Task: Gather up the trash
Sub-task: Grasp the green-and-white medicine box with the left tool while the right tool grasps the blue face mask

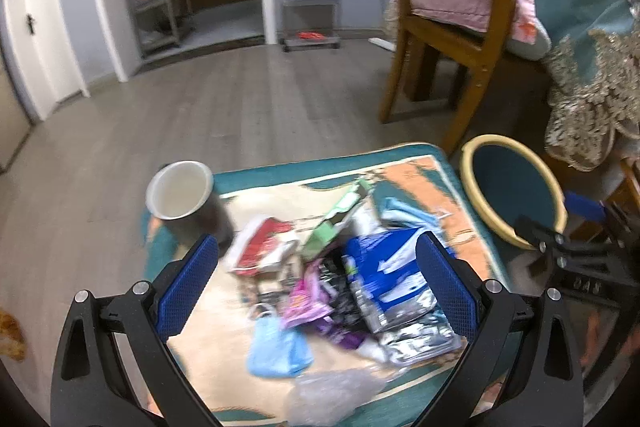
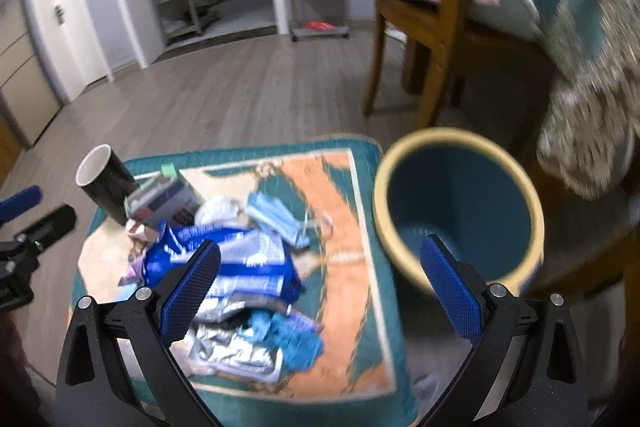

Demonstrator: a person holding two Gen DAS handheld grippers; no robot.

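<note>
Trash lies in a heap on a teal and orange mat, next to a black cup. Both the left tool and the right tool hang wide open above it, holding nothing. A blue bin with a yellow rim stands just beside the mat.

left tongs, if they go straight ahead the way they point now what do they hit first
Most likely the trash pile on the mat: the open left tongs frame the pink wrapper and blue-and-silver bag. Depth is unclear.
</note>
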